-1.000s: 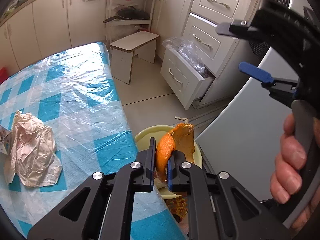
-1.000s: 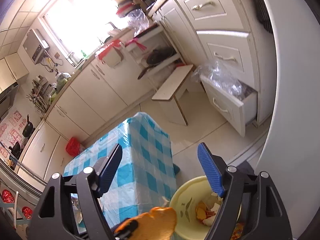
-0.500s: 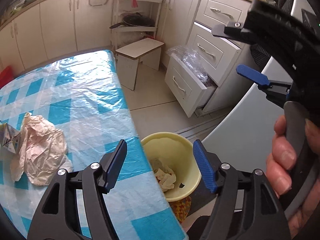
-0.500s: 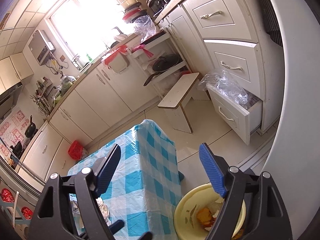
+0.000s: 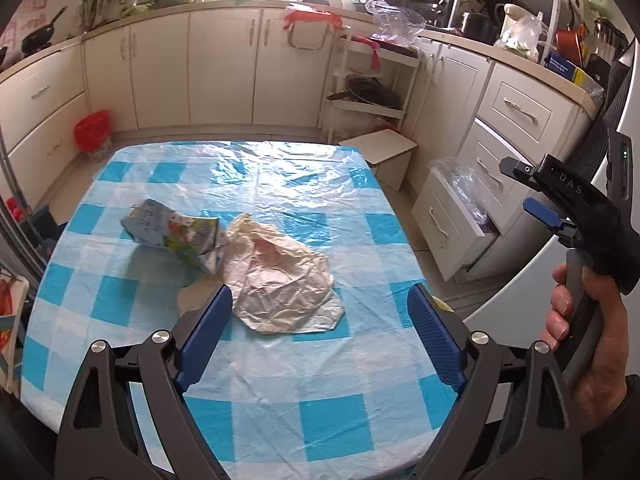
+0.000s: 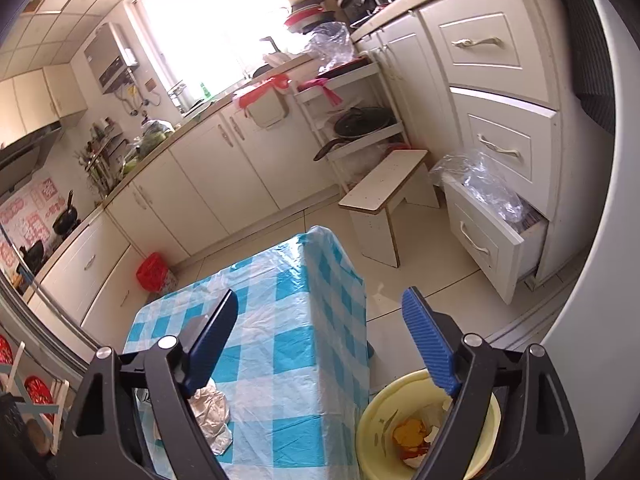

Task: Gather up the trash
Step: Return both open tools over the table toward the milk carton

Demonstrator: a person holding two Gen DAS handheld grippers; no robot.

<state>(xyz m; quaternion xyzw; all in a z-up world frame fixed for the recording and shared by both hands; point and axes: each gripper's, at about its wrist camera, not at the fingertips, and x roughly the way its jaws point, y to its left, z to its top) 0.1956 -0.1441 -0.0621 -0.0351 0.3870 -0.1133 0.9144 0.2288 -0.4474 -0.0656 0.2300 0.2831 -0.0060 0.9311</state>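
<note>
Now your left gripper (image 5: pixel 320 320), jaws just spread and empty, faces the crumpled paper (image 5: pixel 280 280) and flattened carton (image 5: pixel 172 232) on the table (image 5: pixel 280 400); your right gripper (image 6: pixel 320 336) gapes empty above the yellow bin (image 6: pixel 384 424).

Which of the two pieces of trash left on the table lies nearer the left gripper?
The crumpled whitish paper wrapper, just ahead of the open left gripper. The printed carton lies farther off, beyond and left of it.
</note>
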